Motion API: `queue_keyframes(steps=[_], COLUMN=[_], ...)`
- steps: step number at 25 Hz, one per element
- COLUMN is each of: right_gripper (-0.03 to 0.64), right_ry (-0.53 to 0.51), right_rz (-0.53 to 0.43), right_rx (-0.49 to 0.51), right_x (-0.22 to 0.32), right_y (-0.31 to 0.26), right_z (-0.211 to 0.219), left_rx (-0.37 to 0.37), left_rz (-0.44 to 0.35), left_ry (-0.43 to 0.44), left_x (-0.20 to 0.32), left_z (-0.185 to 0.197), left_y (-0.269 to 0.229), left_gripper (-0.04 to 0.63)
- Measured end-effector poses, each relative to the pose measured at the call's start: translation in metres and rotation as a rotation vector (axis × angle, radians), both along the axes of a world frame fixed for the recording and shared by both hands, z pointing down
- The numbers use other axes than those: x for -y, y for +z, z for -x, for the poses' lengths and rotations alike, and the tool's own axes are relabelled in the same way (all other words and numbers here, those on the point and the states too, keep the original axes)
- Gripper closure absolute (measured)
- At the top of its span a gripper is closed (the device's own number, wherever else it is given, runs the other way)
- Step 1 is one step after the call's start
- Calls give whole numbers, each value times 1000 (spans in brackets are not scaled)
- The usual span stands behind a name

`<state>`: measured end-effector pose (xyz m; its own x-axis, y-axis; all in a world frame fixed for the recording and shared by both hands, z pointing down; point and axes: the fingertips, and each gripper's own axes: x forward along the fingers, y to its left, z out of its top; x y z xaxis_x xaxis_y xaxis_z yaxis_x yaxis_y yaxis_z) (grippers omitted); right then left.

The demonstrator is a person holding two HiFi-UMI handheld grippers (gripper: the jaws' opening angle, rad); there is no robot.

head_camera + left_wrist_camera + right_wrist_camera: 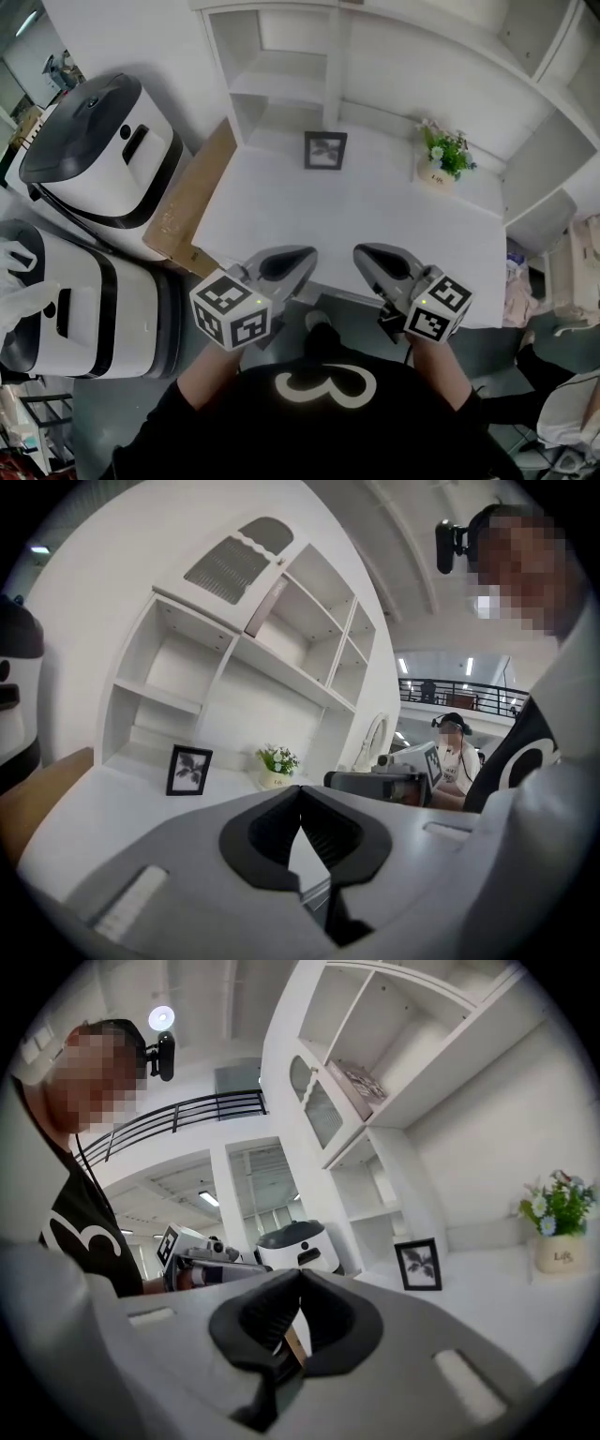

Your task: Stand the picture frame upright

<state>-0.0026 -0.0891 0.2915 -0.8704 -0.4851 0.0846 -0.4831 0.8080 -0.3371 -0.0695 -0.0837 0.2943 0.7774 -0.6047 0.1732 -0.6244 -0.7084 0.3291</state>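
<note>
Person's black top (319,412), lowest in head view; no part in the task.

Item 1: L gripper (302,255), at desk's near edge, marker cube toward the wearer. Jaws together, pads meeting, nothing btwn them. I log it empty.

Item 2: R gripper (364,253), beside the L gripper, not touching it. Jaws likewise together, nothing held.

Item 3: desk (281,216), white, mid top bare. Neither gripper touches any object on it.

Item 4: cardboard sheet (187,206), leaning at desk's left side.

Item 5: pic frame (325,150), black border, dark leaf print. Loc: back of desk, centre-left, below the shelf bays, well apart from both grippers. It stands on its bottom edge, not flat. Long axis is vertical, portrait format: both gripper views show it taller than wide. Face points toward desk front, i.e. toward the grippers; back toward the wall. Whether it leans back on a prop I can't tell.

Item 6: plant pot (439,173), small, white flowers, right of the pic frame, apart from it.

Item 7: shelf unit (281,56), white, furthest back.

Status, my judgement: task looks done, w/ pic frame up and unsupported by either gripper. Left: nothing obvious, maybe a check that it sits steady.
</note>
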Motion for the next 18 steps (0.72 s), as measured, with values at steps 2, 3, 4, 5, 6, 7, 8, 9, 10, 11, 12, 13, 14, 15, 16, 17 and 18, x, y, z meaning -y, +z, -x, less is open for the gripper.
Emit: queue_keyframes(steps=[2,3,4,5,6,7,8,9,10,11,12,13,14,15,16,17,18], right_gripper=[614,614,614,614,614,614,614,614,614,614,614,614,614,614,614,614,614], right_ry=[-4,-4,-3,-1,0,-1,-4,-7,-9,-9,-7,-2,3,8,13,16,19], right_rz=[-2,-4,-5,-7,-11,-19,-29,-37,-43,-45,-44,-40,-33,-24,-16,-10,-7], right_rx=[3,4,4,3,2,2,1,1,1,2,3,5,8,10,11,10,9], right_x=[-12,-17,-22,-26,-29,-33,-37,-41,-45,-49,-52,-53,-55,-56,-57,-57,-58], right_y=[2,4,5,6,6,5,3,1,0,0,1,2,4,6,8,10,11], right_z=[4,5,6,7,7,9,10,11,12,12,12,10,8,5,3,1,0], left_rx=[-3,-5,-7,-8,-7,-4,0,9,23,46,74,100,115,115,106,98,96], left_rz=[-7,-10,-14,-21,-27,-33,-37,-40,-42,-44,-47,-52,-55,-54,-49,-45,-45], left_ry=[0,-6,-11,-14,-13,-10,-5,-1,3,7,11,15,21,27,34,39,43], left_x=[-12,-17,-22,-26,-29,-33,-36,-39,-42,-45,-47,-49,-51,-53,-55,-56,-56], left_z=[2,3,3,3,2,1,-1,-2,-3,-4,-6,-8,-10,-12,-14,-16,-18], left_y=[0,0,0,-1,-3,-5,-7,-8,-8,-6,-3,1,3,4,5,5,5], left_gripper=[586,586,585,586,586,586,586,586,586,586,586,586,586,586,586,586,586])
